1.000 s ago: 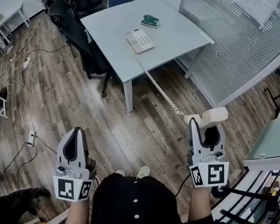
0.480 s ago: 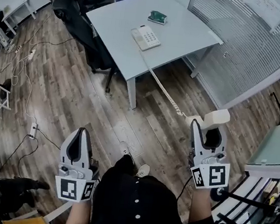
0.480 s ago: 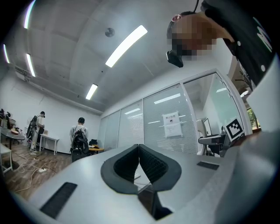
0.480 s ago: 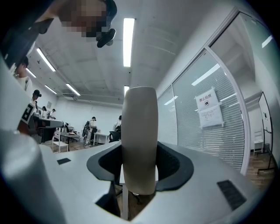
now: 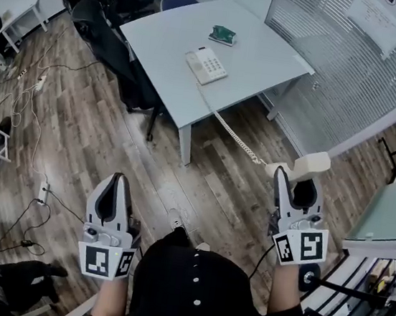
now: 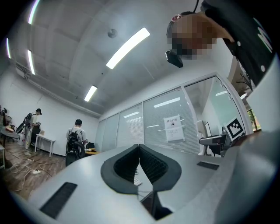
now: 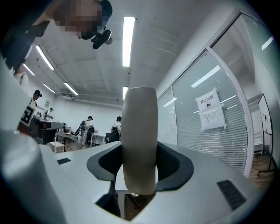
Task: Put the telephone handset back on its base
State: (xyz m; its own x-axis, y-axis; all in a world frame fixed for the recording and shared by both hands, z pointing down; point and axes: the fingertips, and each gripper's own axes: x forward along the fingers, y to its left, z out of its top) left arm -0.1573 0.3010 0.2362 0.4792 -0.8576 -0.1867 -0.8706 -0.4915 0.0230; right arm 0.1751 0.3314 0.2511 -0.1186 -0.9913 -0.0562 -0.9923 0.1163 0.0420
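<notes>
My right gripper (image 5: 298, 175) is shut on the cream telephone handset (image 5: 304, 165), held out over the wood floor at the right of the head view. In the right gripper view the handset (image 7: 139, 140) stands upright between the two jaws. A coiled cord (image 5: 230, 130) runs from it up to the white telephone base (image 5: 206, 65) on the grey table (image 5: 270, 47) ahead. The left gripper (image 5: 117, 179) is shut with nothing in it, low at the left; its jaws meet in the left gripper view (image 6: 139, 151).
A small green object (image 5: 223, 35) lies on the table behind the base. Dark chairs (image 5: 110, 26) stand at the table's left side. Cables and a power strip (image 5: 43, 188) trail over the floor at left. A glass wall with blinds (image 5: 347, 72) runs along the right.
The view has shifted: the table and phone base sit slightly further right and lower in the head view. Both grippers keep their places and grips.
</notes>
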